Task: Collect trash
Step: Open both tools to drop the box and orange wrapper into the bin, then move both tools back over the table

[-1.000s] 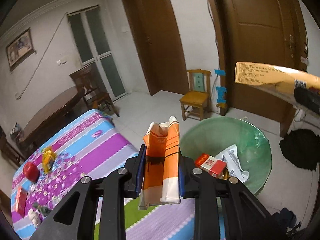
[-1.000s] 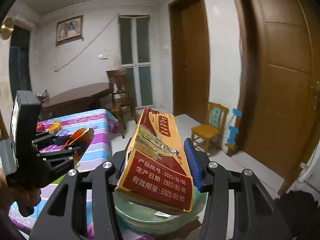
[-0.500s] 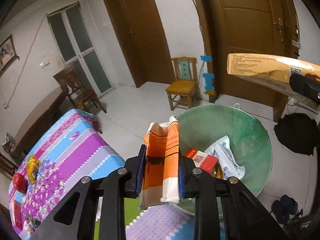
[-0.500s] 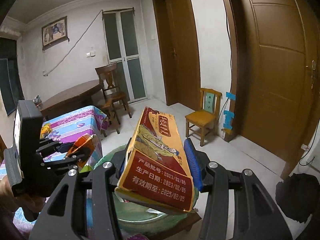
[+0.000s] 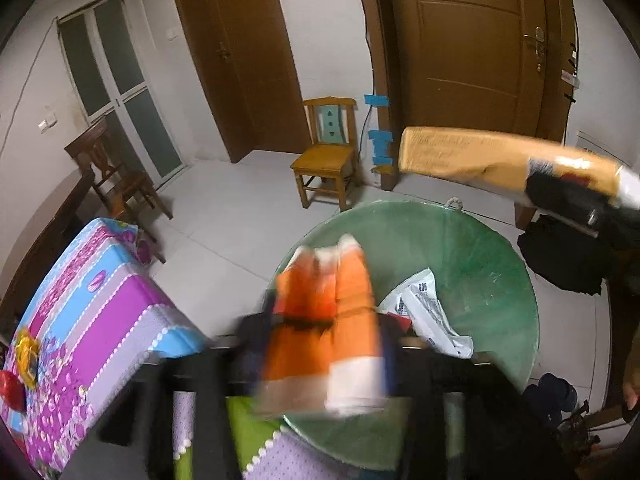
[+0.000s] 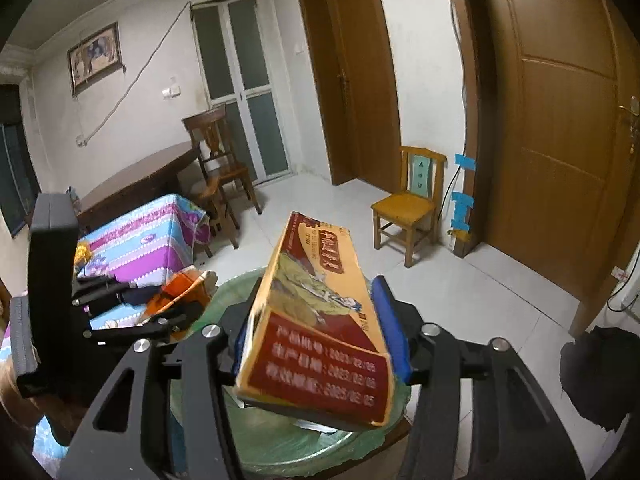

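My left gripper is shut on an orange and white carton, held over the near rim of the green-lined trash bin. The view is motion-blurred. A crumpled white wrapper lies in the bin. My right gripper is shut on a long yellow and red box, held above the bin. That box also shows in the left wrist view at the right, over the bin's far rim. The left gripper with its carton shows in the right wrist view at the left.
A table with a purple and blue cloth stands left of the bin, with a red apple and a yellow item on it. A small wooden chair, brown doors and a dark bag lie beyond.
Both grippers have moved toward and over the bin with their loads. The bin has grown larger in the left wrist view and the table has slid left.
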